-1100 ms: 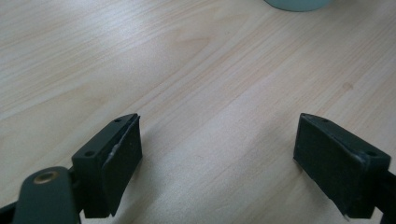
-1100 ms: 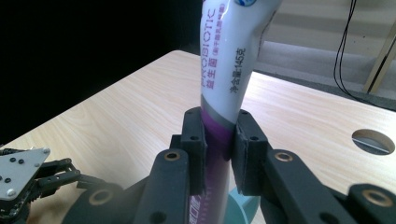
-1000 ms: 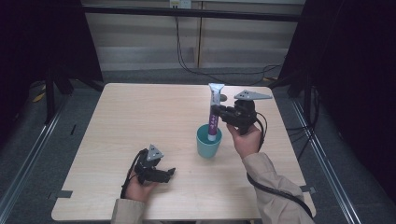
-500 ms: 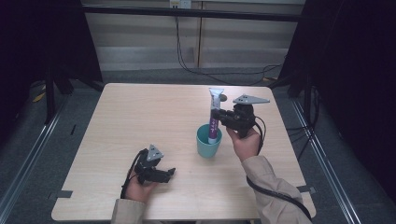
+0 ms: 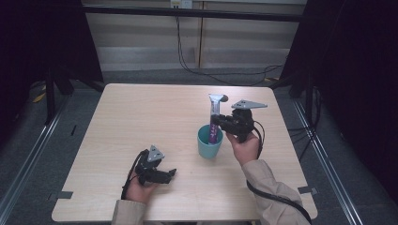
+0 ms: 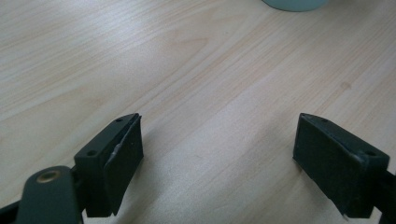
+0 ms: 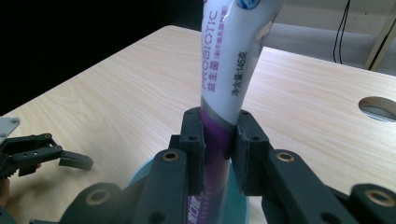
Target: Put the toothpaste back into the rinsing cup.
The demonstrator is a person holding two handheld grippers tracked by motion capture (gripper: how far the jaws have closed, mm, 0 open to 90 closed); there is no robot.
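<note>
Toothpaste tube (image 5: 214, 117) stands upright, lower end inside the teal cup (image 5: 206, 146), clamped by the right gripper (image 5: 220, 123); keep it vertical when releasing. Left gripper (image 5: 170, 173) rests spread, empty, on the table (image 5: 141, 117).

In the right gripper view the toothpaste tube (image 7: 232, 60) runs off the top edge, so its upper end is cut off, and its lower end is hidden inside the teal cup (image 7: 140, 175) behind the right gripper (image 7: 218, 140). The cup itself is mostly covered by that gripper's arms. In the left gripper view just a sliver of the cup (image 6: 294, 3) shows at the top edge. From the high view, the tube's print is too small to read.
</note>
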